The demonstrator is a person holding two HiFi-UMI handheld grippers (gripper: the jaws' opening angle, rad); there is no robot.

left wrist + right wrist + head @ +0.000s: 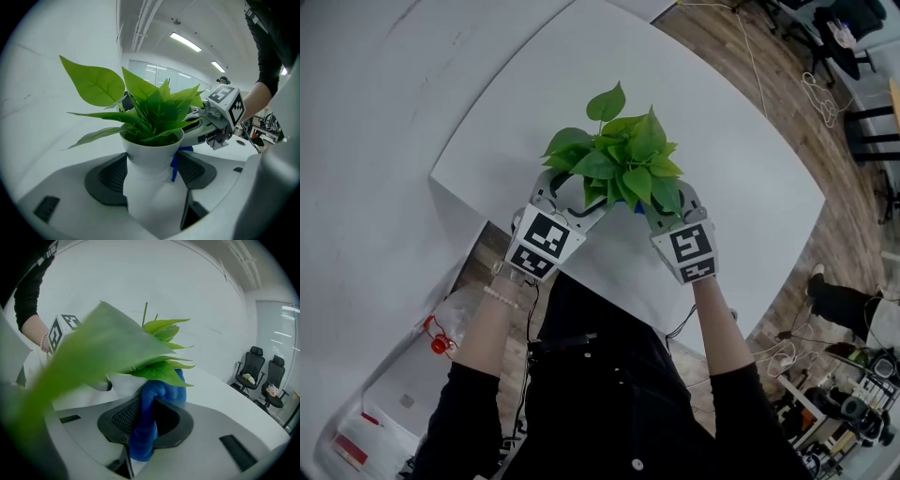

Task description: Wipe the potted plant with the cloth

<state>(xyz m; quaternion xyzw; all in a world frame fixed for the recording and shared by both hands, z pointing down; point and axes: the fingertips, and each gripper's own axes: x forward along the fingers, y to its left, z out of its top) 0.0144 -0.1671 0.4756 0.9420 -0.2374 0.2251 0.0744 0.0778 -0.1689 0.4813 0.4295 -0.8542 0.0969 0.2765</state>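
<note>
Two handheld grippers meet at a potted plant point(623, 159) standing on a white table point(741, 187). The left gripper point(572, 202) has its jaws closed round the narrow waist of the white pot point(150, 187), with a dark pad touching each side. The right gripper point(673, 208) has its jaws almost together, pinching a folded blue cloth point(147, 427). The cloth reaches past the pads to the pot's side, just under the lowest leaves.

One broad leaf point(89, 357) lies blurred across the right gripper view and covers much of the plant there. Beyond the right gripper, well apart, stand two office chairs point(253, 366). Farther out, cables point(820, 94) trail over a wooden floor point(787, 66).

From the head view the foliage hides the pot and nearly all of the cloth. In the left gripper view the pot's base is cut off.
</note>
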